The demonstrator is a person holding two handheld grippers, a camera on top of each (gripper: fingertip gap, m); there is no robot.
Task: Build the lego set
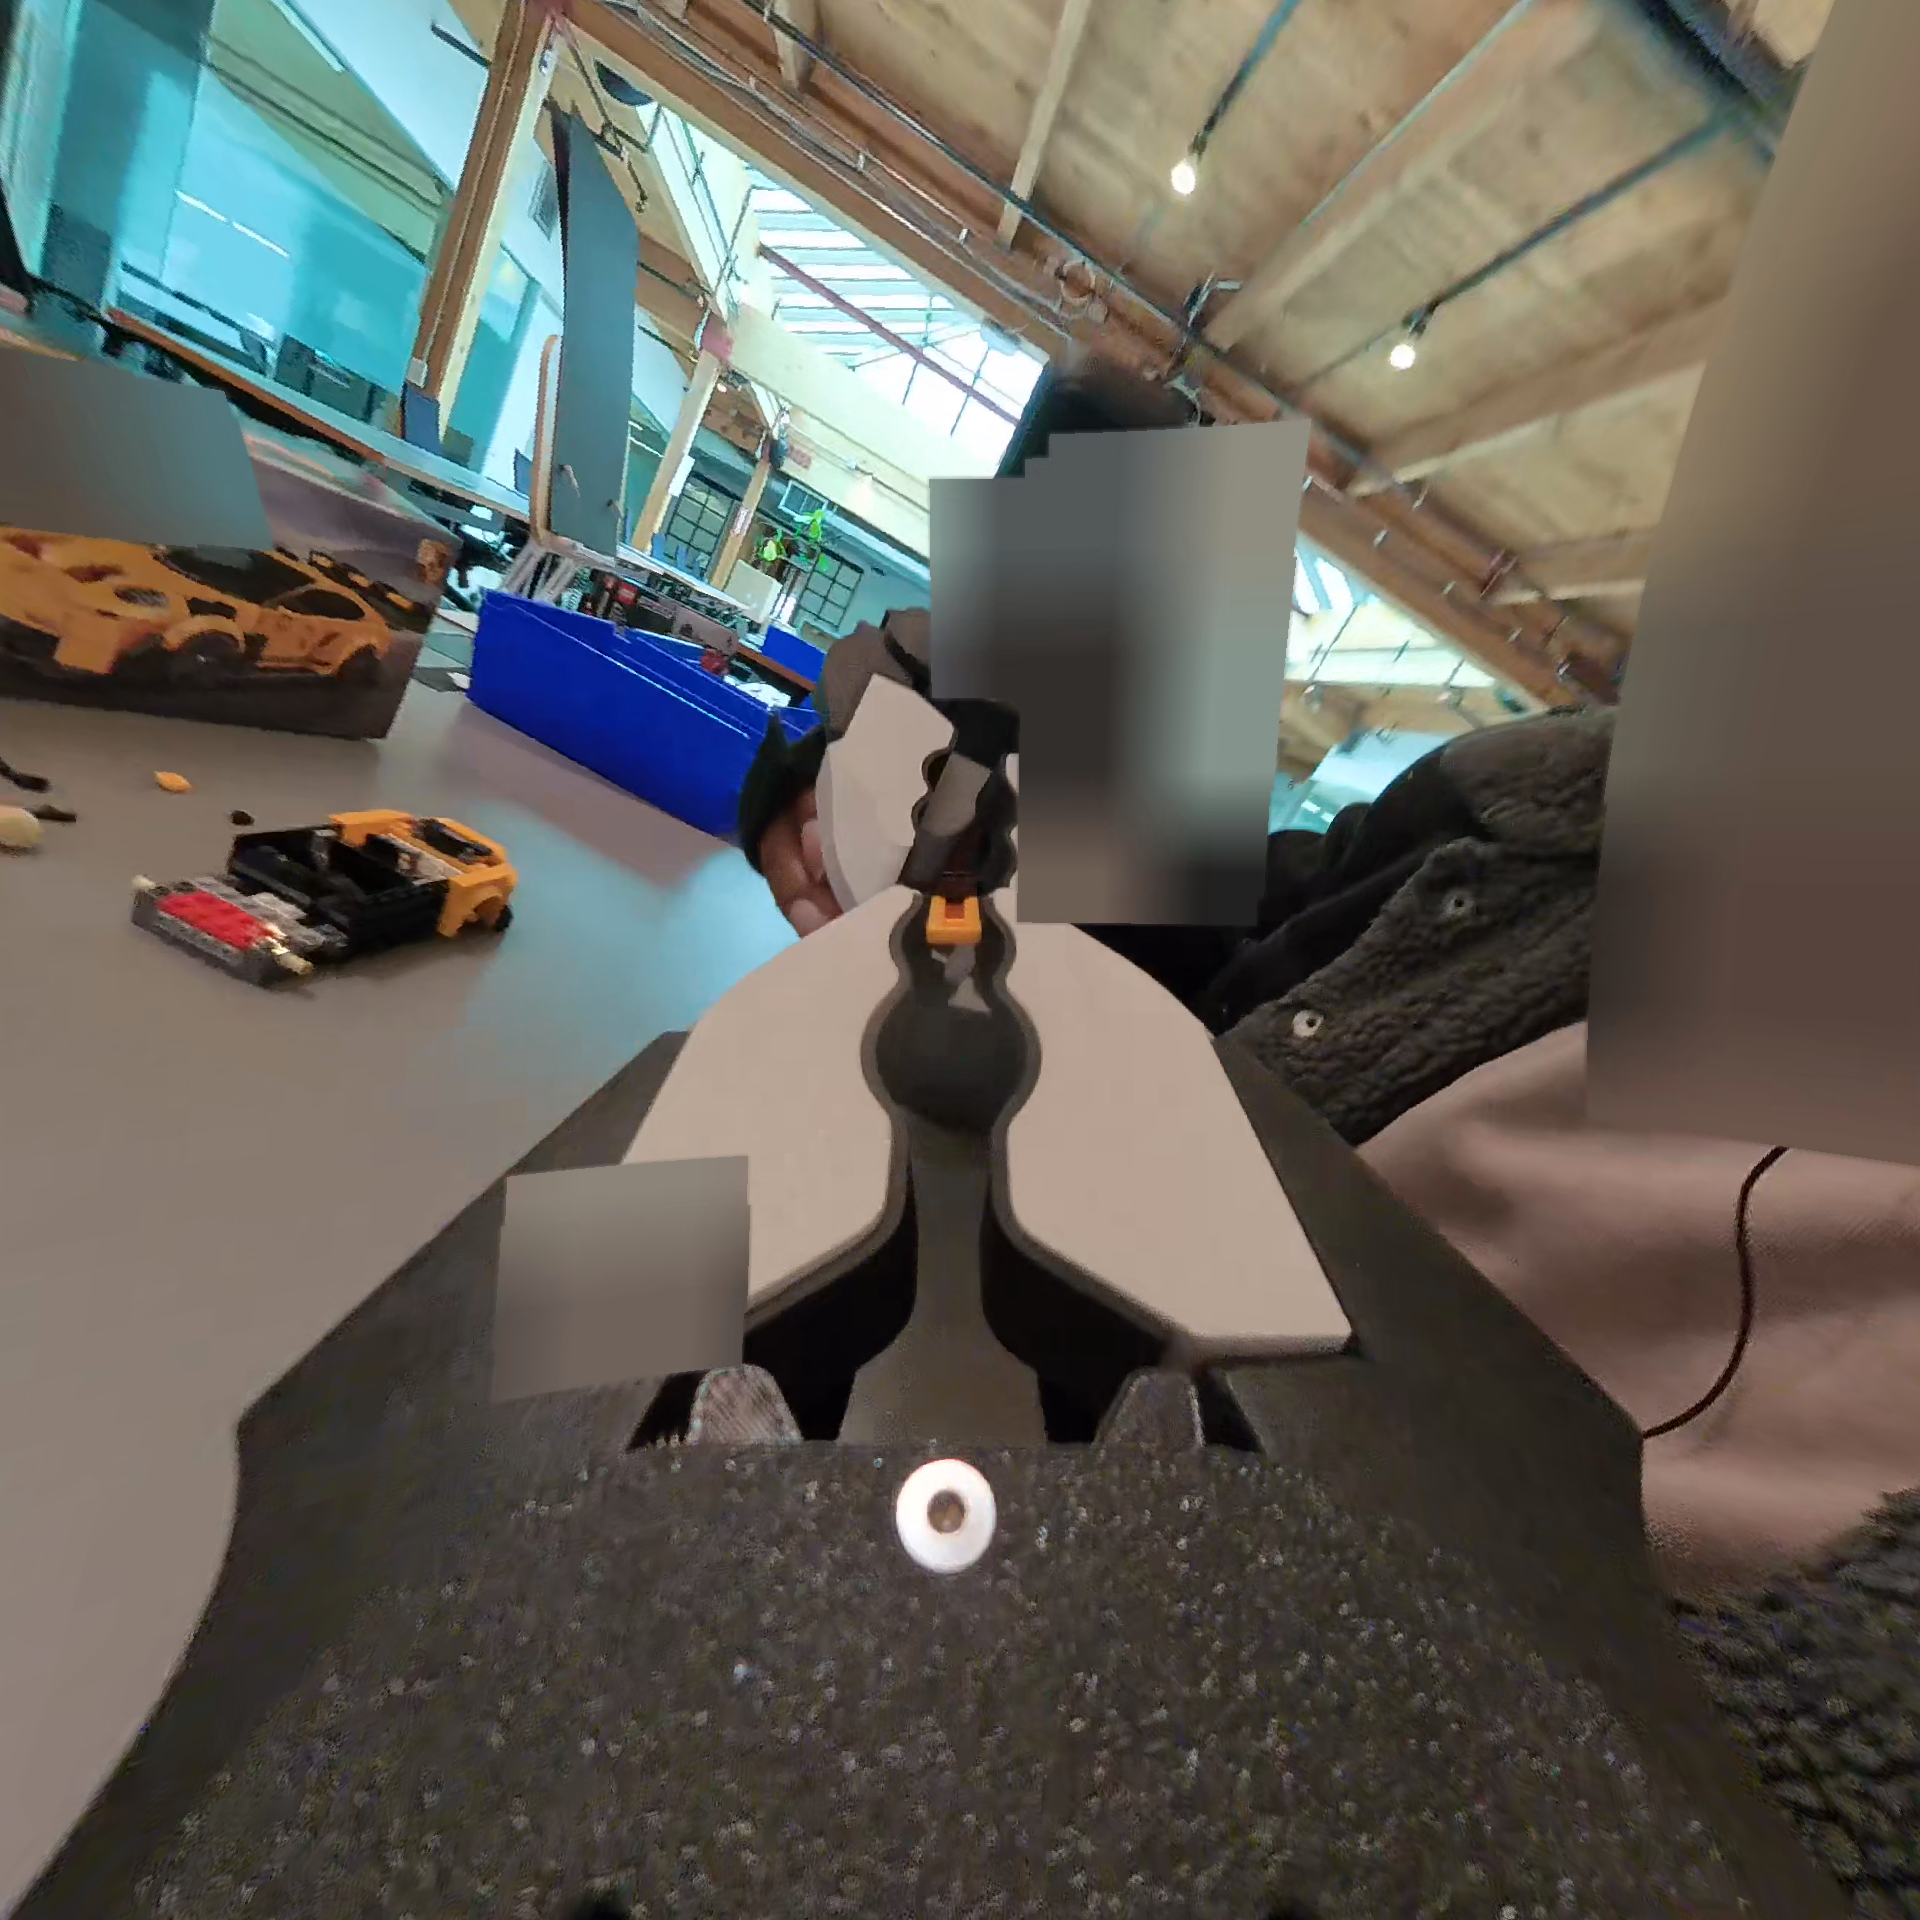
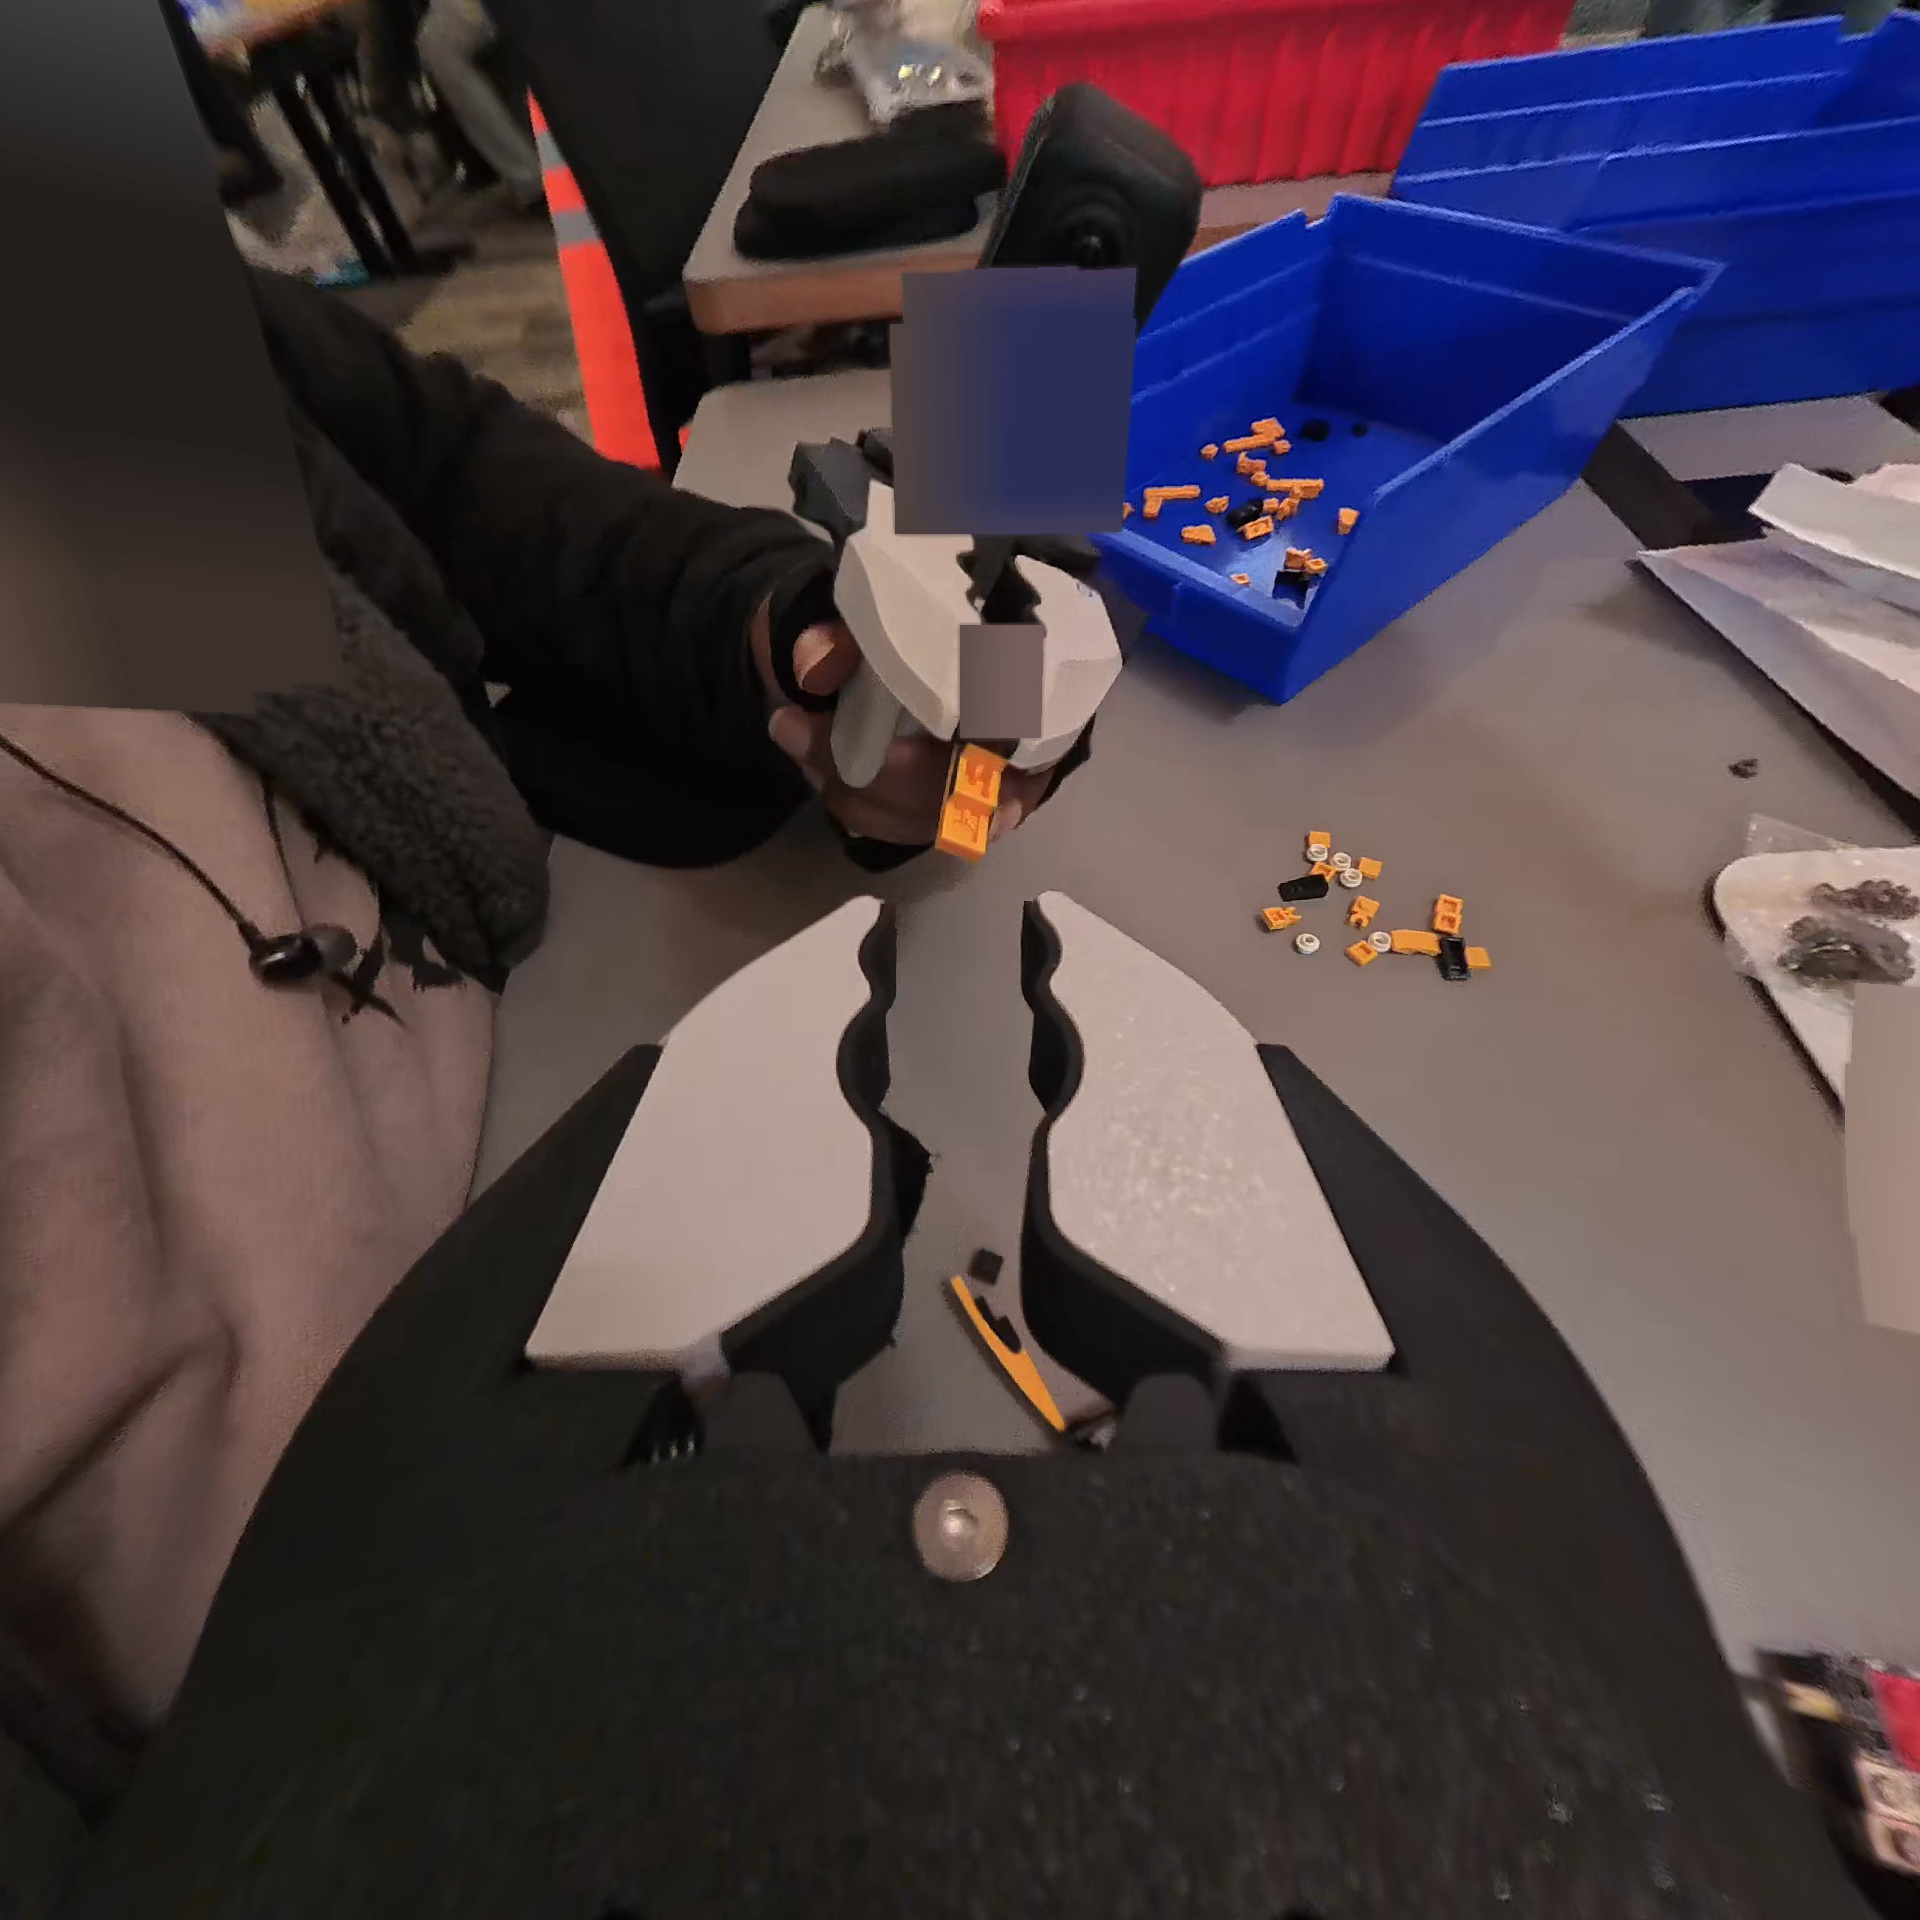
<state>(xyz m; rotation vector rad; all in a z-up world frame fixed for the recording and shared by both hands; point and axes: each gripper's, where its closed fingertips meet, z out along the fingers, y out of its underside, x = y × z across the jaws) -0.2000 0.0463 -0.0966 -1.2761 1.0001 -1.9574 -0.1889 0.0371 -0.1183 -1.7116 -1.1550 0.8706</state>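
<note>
Between the left gripper's [image 1: 954, 940] fingertips: an orange piece [image 2: 971, 802], clamped and held above the table [image 2: 1455, 1195].

The right gripper [image 2: 956, 914] faces it just beside, jaws narrowly parted and empty. The piece's long axis runs out along the left fingers, free end pointing toward the right gripper. Loose bricks [image 2: 1371, 914] lie right of the piece; the half-built car [image 1: 332, 883] sits well apart.

I'm working in an open loft-style workshop: exposed timber rafters [image 1: 1299, 156] and a skylight [image 1: 883, 312] rise beyond my left fingers, while blue parts bins [image 2: 1455, 343] sit beyond my right fingers.
</note>
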